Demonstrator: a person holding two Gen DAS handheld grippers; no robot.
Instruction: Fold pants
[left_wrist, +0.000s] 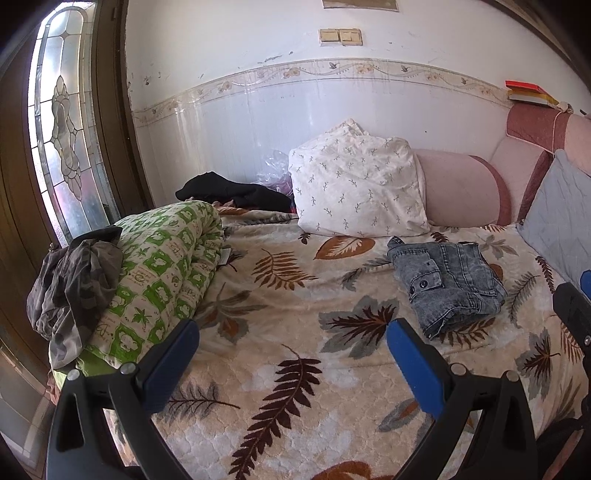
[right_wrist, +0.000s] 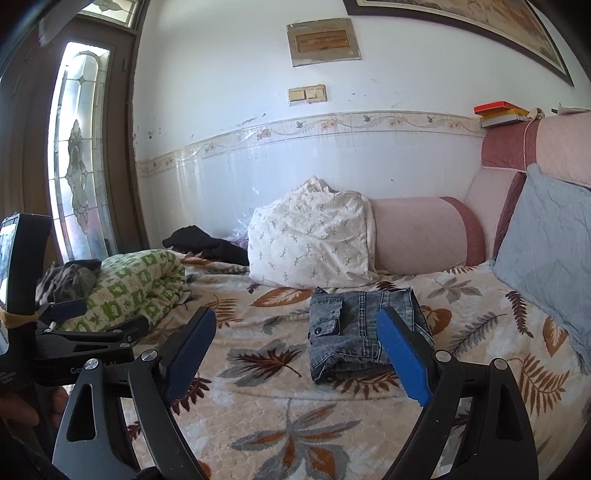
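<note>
The grey-blue denim pants (left_wrist: 448, 284) lie folded into a compact bundle on the leaf-patterned blanket (left_wrist: 295, 387), with a buttoned pocket facing up. My left gripper (left_wrist: 293, 332) hangs open above the blanket, to the near left of the pants, and holds nothing. At the right edge of this view, part of my right gripper (left_wrist: 581, 291) shows. In the right wrist view the folded pants (right_wrist: 351, 332) sit just beyond my open right gripper (right_wrist: 295, 317), and its right blue pad covers their near right corner. My left gripper (right_wrist: 114, 314) appears from the side at the left, open.
A rolled green-and-white quilt (left_wrist: 162, 273) with a camouflage garment (left_wrist: 74, 284) on it lies at the left. A white pillow (left_wrist: 354, 184), a pink bolster (left_wrist: 458, 188) and a grey cushion (left_wrist: 557, 229) line the back and right. A black garment (left_wrist: 232, 192) lies by the wall.
</note>
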